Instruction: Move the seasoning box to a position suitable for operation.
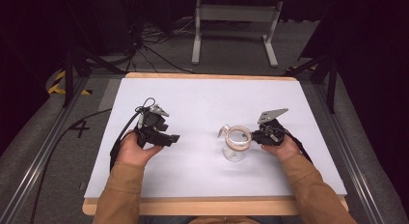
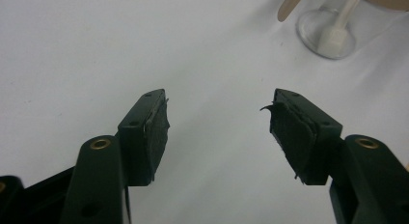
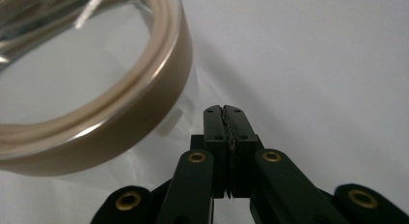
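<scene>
Glass jar, tan-rimmed, upright on white table: just beside right gripper, whose jaws are pressed together, empty. Left gripper: well apart from jar, jaws spread wide, nothing between.

A white table stands on grey floor; behind it a white frame and, seemingly, cables.
</scene>
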